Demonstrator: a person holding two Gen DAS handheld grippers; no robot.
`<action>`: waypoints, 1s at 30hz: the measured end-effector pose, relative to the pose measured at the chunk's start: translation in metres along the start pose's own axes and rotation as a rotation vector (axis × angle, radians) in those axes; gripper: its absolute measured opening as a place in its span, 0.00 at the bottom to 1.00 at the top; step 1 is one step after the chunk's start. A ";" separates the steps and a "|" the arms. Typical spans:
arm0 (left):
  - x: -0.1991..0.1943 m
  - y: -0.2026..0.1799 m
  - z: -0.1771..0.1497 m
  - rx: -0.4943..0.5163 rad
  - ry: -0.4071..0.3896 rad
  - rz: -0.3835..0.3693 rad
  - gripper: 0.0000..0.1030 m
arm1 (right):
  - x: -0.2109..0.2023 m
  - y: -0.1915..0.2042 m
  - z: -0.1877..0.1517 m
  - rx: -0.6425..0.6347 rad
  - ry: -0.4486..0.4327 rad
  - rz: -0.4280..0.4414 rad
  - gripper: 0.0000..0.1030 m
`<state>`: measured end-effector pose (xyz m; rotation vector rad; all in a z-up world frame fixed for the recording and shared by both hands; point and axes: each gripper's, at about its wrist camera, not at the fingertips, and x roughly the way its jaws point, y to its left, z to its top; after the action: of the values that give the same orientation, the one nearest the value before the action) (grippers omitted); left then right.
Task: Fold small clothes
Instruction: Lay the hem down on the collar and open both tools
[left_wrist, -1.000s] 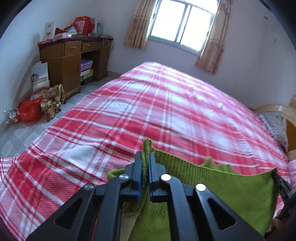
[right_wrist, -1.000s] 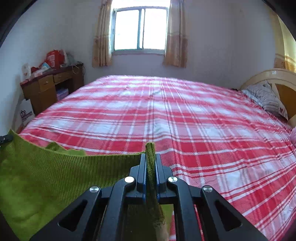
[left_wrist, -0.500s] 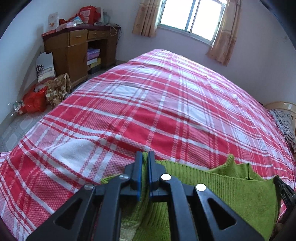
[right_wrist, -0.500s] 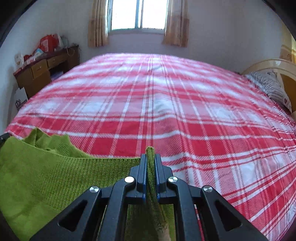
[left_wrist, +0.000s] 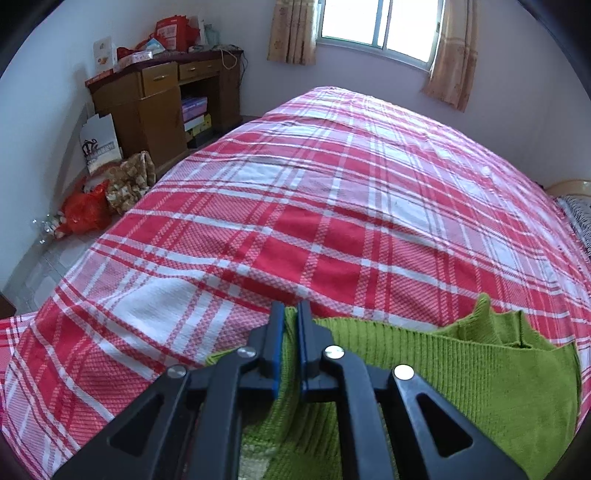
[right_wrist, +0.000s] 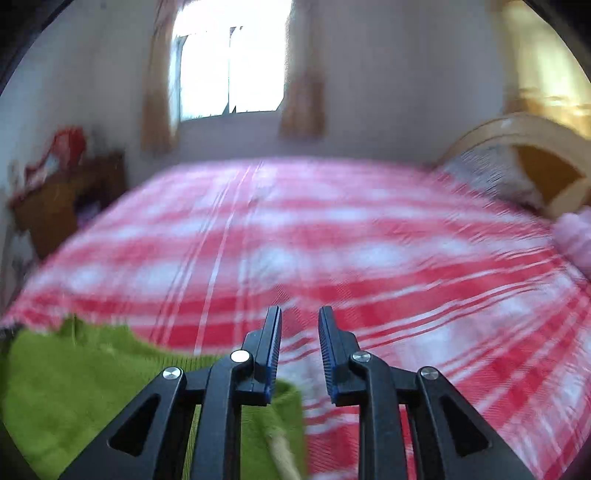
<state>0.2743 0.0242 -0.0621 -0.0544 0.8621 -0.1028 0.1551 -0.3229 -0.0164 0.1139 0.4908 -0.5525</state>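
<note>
From the left wrist, the left gripper (left_wrist: 290, 314) is closed on a fold of the green sweater (left_wrist: 461, 376): a ridge of ribbed knit stands up between its blue pads (left_wrist: 276, 354), which press on it from both sides. The rest of the sweater spreads to the right of the gripper and lies on the near edge of the bed (left_wrist: 332, 206), its collar (left_wrist: 495, 328) raised in a small peak at the far edge of the cloth. The bed wears a red and white plaid cover that fills most of the view. To the left, past the bed's edge, a wooden desk (left_wrist: 159, 99) stands against the wall with boxes and red packages on top; below it a white paper bag (left_wrist: 99, 144), a patterned bag (left_wrist: 129, 181) and a red plastic bag (left_wrist: 85, 214) sit on the tiled floor. A window (left_wrist: 376, 26) with tan curtains is in the far wall. From the right wrist — a view smeared by motion — the right gripper (right_wrist: 300, 332) has just been opening, and its fingers (right_wrist: 271, 347) now stand apart with only plaid cover showing in the gap; nothing is between them. The sweater (right_wrist: 74, 391) lies low and to the left, its near corner reaching under the left finger's base, flat on the cover. A curved wooden headboard (right_wrist: 517, 147) and a pillow (right_wrist: 491, 173) are at the right, and the window (right_wrist: 229, 62) is straight ahead.
</note>
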 end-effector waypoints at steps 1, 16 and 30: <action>0.001 0.000 0.000 0.001 0.003 0.006 0.09 | -0.019 -0.002 -0.001 -0.005 -0.024 0.001 0.20; -0.095 -0.004 -0.040 0.158 -0.036 -0.056 0.64 | -0.016 0.057 -0.082 -0.256 0.278 0.243 0.21; -0.111 -0.050 -0.125 0.263 -0.010 -0.055 0.82 | -0.089 0.037 -0.070 -0.180 0.203 0.301 0.21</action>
<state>0.1039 -0.0140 -0.0550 0.1675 0.8316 -0.2659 0.0799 -0.2326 -0.0362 0.0702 0.7043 -0.2005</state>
